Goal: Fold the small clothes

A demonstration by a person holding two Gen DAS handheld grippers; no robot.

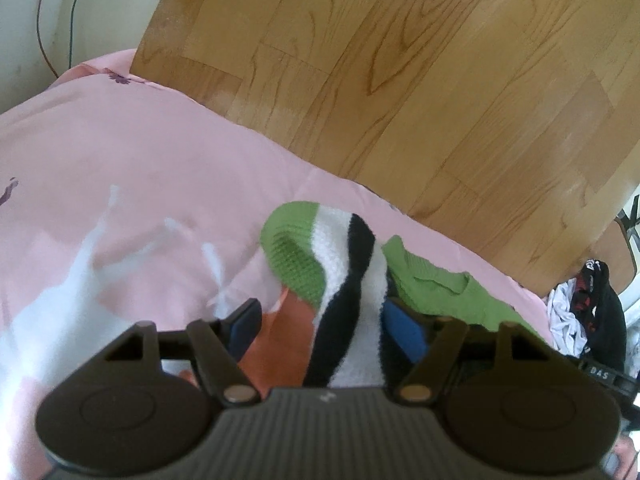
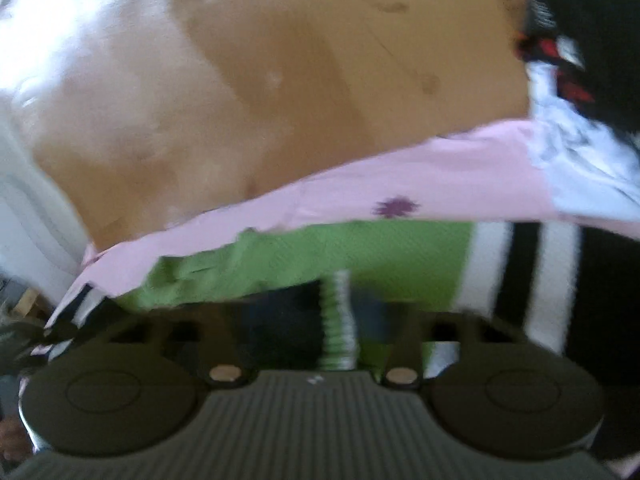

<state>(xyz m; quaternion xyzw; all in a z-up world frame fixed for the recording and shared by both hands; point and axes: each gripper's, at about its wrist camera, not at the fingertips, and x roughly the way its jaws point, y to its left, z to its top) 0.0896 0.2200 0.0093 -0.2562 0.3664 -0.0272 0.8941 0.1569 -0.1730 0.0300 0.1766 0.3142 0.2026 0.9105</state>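
A small knit garment (image 1: 320,248) with green, white and black stripes and an orange part lies on the pink bedspread (image 1: 140,160). My left gripper (image 1: 324,320) is open, its blue-padded fingers (image 1: 244,324) apart on either side of the striped fabric, which bunches up between them. In the right wrist view the same garment (image 2: 360,252) spreads green, white and black across the pink bedspread (image 2: 400,176). My right gripper (image 2: 340,312) looks shut on a ribbed green and white edge of it; the view is blurred.
The bed's edge runs diagonally, with wooden floor (image 1: 400,80) beyond it. A pile of black, white and red clothes (image 1: 588,312) lies at the right on the bed, also seen in the right wrist view (image 2: 580,80). A white wall with cables (image 1: 52,20) is far left.
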